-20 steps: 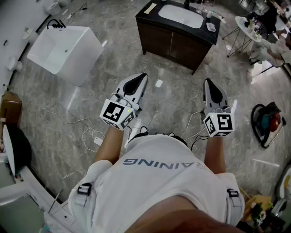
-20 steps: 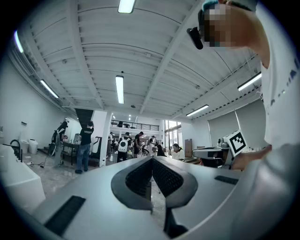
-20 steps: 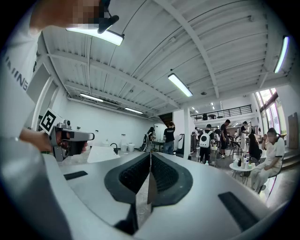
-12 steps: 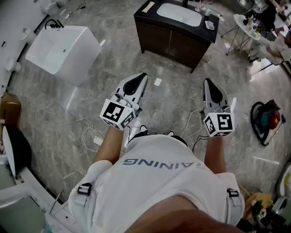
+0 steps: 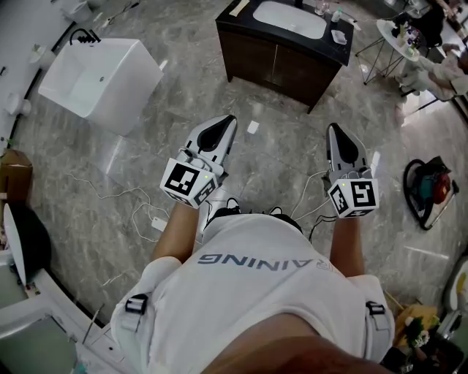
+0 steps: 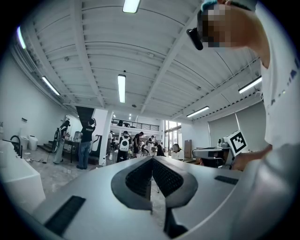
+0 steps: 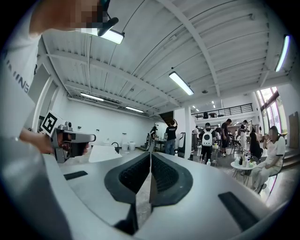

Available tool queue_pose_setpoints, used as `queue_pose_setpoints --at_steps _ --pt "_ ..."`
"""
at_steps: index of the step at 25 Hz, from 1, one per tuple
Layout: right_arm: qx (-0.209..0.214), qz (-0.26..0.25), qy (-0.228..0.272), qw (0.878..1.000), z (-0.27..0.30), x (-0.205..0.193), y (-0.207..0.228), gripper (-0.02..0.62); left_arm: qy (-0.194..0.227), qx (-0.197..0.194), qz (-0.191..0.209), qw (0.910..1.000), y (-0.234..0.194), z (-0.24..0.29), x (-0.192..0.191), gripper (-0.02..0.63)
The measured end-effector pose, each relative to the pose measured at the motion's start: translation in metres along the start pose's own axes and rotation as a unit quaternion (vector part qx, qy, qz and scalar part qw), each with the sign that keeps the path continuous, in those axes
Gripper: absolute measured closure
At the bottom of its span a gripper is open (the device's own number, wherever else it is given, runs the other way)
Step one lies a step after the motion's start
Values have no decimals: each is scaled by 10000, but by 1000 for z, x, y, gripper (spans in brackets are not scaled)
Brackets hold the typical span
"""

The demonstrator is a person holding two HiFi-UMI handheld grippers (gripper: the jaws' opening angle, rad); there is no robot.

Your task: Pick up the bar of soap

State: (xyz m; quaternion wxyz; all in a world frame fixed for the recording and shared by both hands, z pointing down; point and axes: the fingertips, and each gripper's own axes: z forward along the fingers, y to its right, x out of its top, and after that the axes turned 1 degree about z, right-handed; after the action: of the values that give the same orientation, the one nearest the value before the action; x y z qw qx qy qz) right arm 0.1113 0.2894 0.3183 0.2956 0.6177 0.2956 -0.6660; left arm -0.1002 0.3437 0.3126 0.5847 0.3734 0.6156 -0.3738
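In the head view I stand on a grey marble floor, some way from a dark vanity (image 5: 252,55) with a white sink (image 5: 289,20). A small white dish (image 5: 338,36) sits at the vanity's right end; the soap itself is too small to make out. My left gripper (image 5: 224,123) and right gripper (image 5: 334,133) are held at waist height, pointing toward the vanity, both shut with nothing in them. In the left gripper view the left gripper (image 6: 152,161) has its pads together. The right gripper (image 7: 150,156) shows the same in its own view.
A white freestanding tub (image 5: 102,73) stands at the left. Cables (image 5: 139,212) trail over the floor by my feet, and a white scrap (image 5: 252,127) lies ahead. A round side table with bottles (image 5: 398,36) and a black-and-red device (image 5: 431,193) are at the right. Several people stand far off.
The vanity, tub and floor scrap have drifted slightly upward in the head view. Both grippers keep the same pose and stay shut.
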Motion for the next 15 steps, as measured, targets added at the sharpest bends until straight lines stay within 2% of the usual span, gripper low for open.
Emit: queue_pose_setpoints --at_steps 4,11,15 --pt "-102 -37 -42 9999 12 -2 -15 574 16 13 -27 10000 -20 -16 -7 598" --pt "-319 -51 -29 9995 33 -1 -58 574 -45 -241 -27 9997 -62 -41 -11 598" --pt "-392 -34 -133 9991 44 -6 -64 574 -47 -261 -62 9996 -82 -39 -14 598"
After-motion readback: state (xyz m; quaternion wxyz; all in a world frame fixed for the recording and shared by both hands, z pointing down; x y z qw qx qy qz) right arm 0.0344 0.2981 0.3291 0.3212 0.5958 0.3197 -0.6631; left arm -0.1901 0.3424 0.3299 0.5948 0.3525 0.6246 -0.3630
